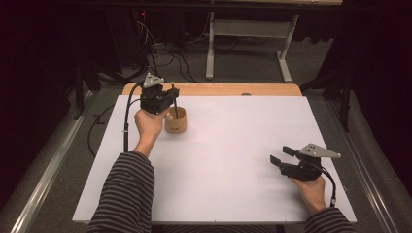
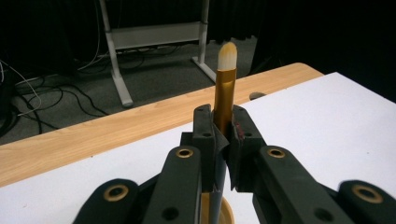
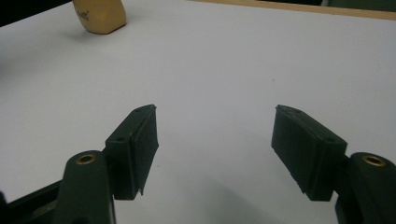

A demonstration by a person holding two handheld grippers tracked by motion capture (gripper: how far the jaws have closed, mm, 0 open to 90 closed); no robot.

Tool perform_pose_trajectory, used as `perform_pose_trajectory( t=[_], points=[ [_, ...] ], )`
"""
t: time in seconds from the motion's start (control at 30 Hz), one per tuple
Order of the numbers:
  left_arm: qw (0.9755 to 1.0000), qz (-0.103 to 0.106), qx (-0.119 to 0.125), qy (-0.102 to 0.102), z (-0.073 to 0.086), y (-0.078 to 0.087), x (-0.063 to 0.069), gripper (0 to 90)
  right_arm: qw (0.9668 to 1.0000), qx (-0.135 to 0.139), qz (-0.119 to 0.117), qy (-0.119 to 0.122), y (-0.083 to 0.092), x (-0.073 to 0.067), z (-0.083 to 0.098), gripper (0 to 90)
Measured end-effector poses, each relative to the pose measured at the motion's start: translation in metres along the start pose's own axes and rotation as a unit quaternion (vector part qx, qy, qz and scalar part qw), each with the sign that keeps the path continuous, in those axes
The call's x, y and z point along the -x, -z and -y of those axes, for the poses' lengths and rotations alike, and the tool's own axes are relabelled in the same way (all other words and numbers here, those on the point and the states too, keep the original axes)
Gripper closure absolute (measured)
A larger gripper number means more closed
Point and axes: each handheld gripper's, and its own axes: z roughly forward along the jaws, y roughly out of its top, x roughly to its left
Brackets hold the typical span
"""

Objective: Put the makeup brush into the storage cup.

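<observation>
My left gripper (image 1: 171,94) (image 2: 222,126) is shut on a thin brush (image 2: 225,88) with a gold ferrule and pale bristle tip pointing up. It hovers just above a small wooden cup (image 1: 176,121) at the back left of the white sheet; the cup's rim (image 2: 227,212) shows below the jaws. The brush's dark handle runs down between the jaws toward the cup. My right gripper (image 1: 282,155) (image 3: 215,144) rests near the front right of the sheet, open, with nothing between its fingers. The cup (image 3: 99,16) lies far off in the right gripper view.
A white sheet (image 1: 233,155) covers the wooden table (image 1: 218,90), whose far edge shows bare. Beyond it stand a desk frame (image 1: 248,43) and floor cables (image 1: 165,53). A small dark mark (image 2: 256,95) sits on the wood strip.
</observation>
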Motion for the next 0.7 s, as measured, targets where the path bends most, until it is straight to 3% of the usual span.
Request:
perform_pose_trajectory(
  t=[0.7],
  points=[
    [0.9994, -0.004, -0.030, -0.014, 0.007, -0.016, 0.000, 83.6, 1.0000, -0.002, -0.002, 0.002, -0.001, 0.000, 0.000, 33.2]
  ],
)
